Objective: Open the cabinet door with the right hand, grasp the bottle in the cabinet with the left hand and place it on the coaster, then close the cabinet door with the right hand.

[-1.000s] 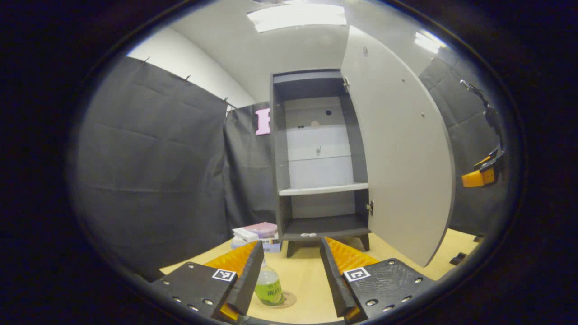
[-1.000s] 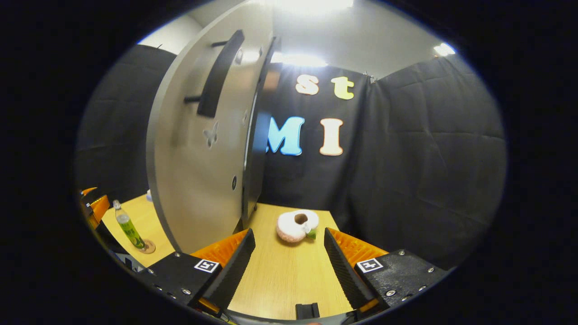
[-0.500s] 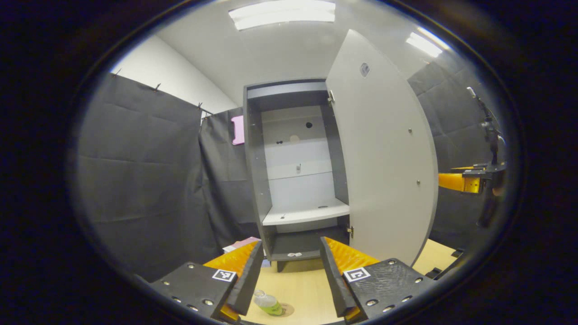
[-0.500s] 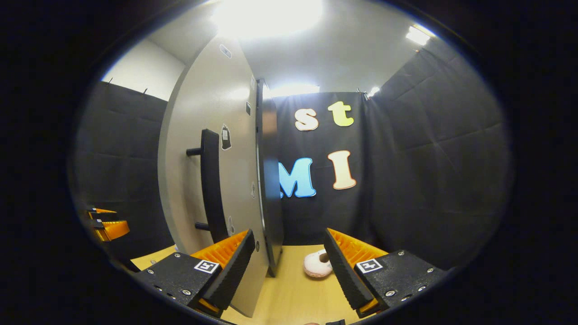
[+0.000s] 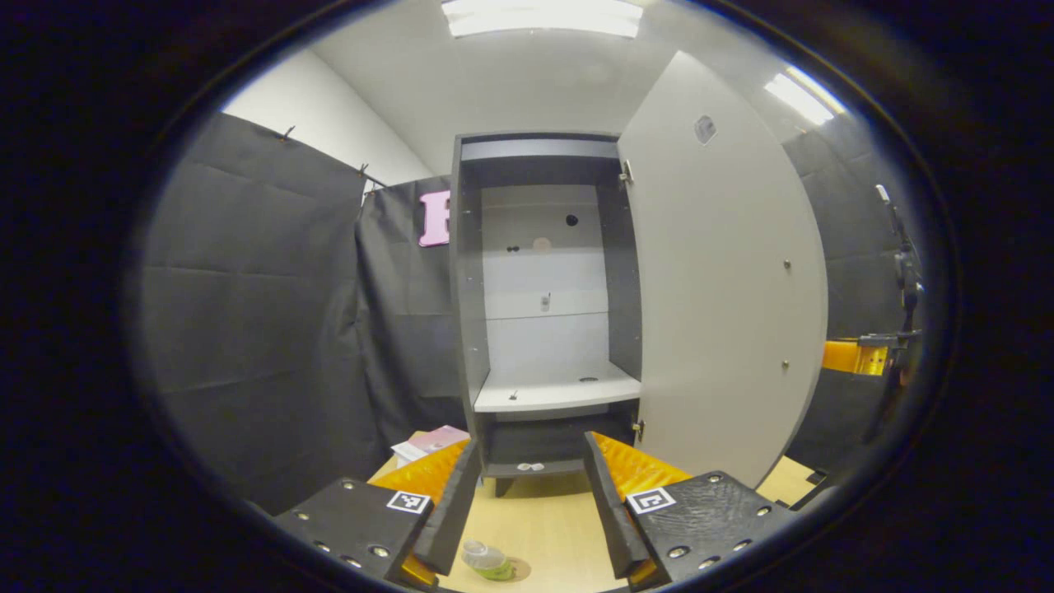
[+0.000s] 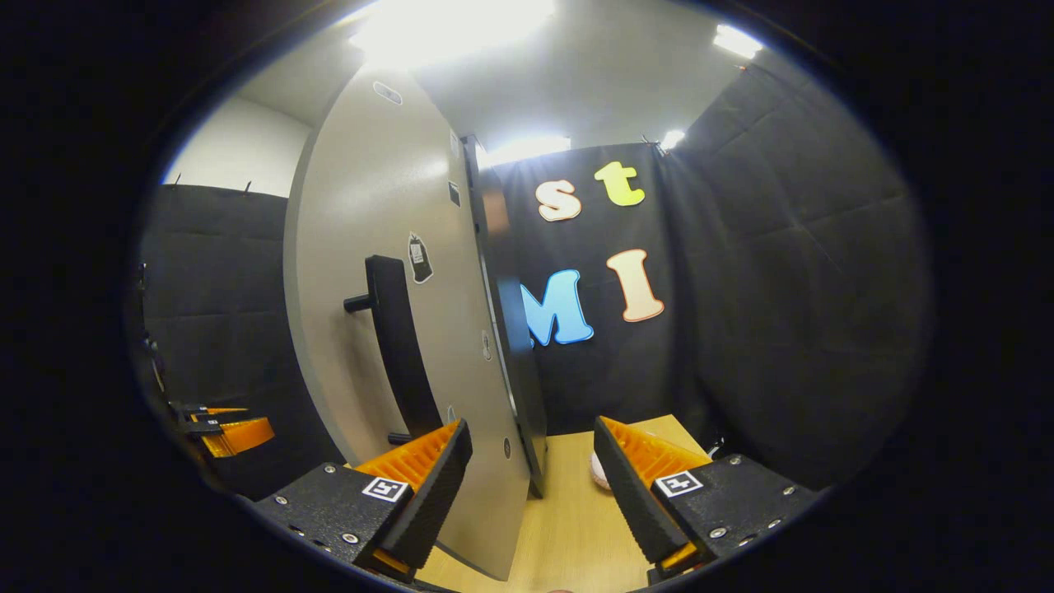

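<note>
So the small clear plastic bottle with the green label [image 5: 486, 560] is already out of the tall grey cabinet [image 5: 543, 288] and standing on the round brownish coaster [image 5: 512, 568] on the pale wooden table [image 5: 543, 527]. In the left gripper view it sits low, just under my left gripper [image 5: 520, 502], whose jaws are spread wide with nothing between them. Shelves inside look bare to me.

What's left, I reckon, is shutting the light grey cabinet door [image 6: 387, 272]. It's swung wide open. In the right gripper view my right gripper [image 6: 531, 486] is spread open too, holding nothing, and the door's free edge runs down right between the two fingers. The long black bar handle [image 6: 399, 346] stands vertical on the door's outer face, up and to the left of the jaws, just above the left finger.

That's the bit that matters: the handle's long axis runs up-down and it lies left of the gap, so I'd need to shift left to straddle it, or just push on the face. The right gripper is clearly the nearer one; the left one shows far off in that view, past the door.
</note>
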